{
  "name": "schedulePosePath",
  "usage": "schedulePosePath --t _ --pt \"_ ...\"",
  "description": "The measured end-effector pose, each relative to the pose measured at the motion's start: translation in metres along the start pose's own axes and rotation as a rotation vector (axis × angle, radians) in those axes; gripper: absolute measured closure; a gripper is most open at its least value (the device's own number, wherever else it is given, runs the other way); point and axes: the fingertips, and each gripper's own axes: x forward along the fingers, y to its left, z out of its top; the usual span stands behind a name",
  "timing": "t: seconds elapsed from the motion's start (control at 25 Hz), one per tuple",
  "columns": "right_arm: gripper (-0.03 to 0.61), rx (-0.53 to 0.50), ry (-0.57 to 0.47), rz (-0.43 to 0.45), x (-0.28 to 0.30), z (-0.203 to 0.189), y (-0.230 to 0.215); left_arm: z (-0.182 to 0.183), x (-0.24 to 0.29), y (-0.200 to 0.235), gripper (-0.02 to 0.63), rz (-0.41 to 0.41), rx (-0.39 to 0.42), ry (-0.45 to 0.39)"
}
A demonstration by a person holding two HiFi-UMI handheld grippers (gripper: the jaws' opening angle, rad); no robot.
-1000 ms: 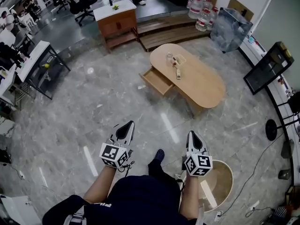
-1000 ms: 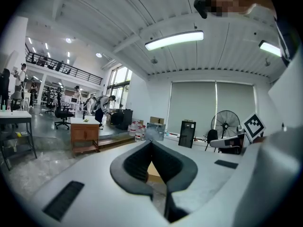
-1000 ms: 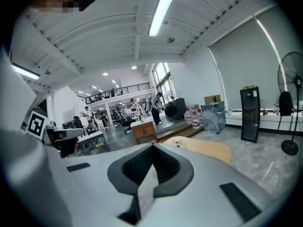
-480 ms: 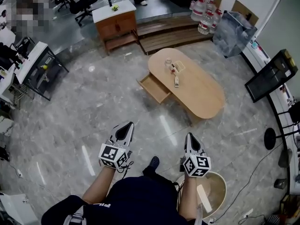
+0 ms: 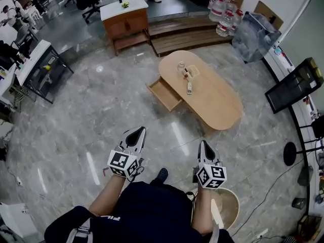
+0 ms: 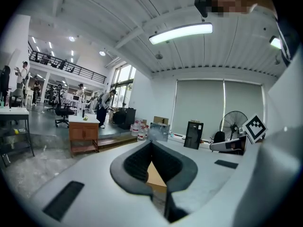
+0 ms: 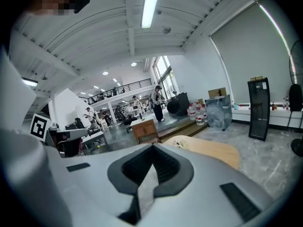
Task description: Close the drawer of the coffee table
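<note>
In the head view the oval wooden coffee table (image 5: pixel 217 99) stands on the marble floor ahead of me. Its drawer (image 5: pixel 164 93) is pulled out on the left side and looks empty. Small items (image 5: pixel 188 75) lie on the tabletop. My left gripper (image 5: pixel 137 131) and right gripper (image 5: pixel 204 145) are held low in front of my body, well short of the table, both shut and holding nothing. The left gripper view shows its closed jaws (image 6: pixel 151 144) with a sliver of wood behind them. Past the right gripper's closed jaws (image 7: pixel 152 147) I see the tabletop (image 7: pixel 213 152).
A wooden cabinet (image 5: pixel 125 20) and low wooden steps (image 5: pixel 185 34) stand beyond the table, with water bottles (image 5: pixel 224 15) at the back right. A black screen on a stand (image 5: pixel 296 82) is at the right. A round wooden stool (image 5: pixel 229 206) is beside my right foot. A desk (image 5: pixel 38 65) stands at the left.
I have stepped forward a little: the round stool slid back beside my feet and the view shifted. Both grippers stay shut and keep the same pose.
</note>
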Motion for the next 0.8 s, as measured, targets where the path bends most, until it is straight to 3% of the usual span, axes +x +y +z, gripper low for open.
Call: schedulePosePath --t 0.8 --pt "0.552 -0.008 -0.001 0.078 0.001 0.010 -0.008 0.020 -0.010 -0.022 0.589 0.063 0.012 -0.034"
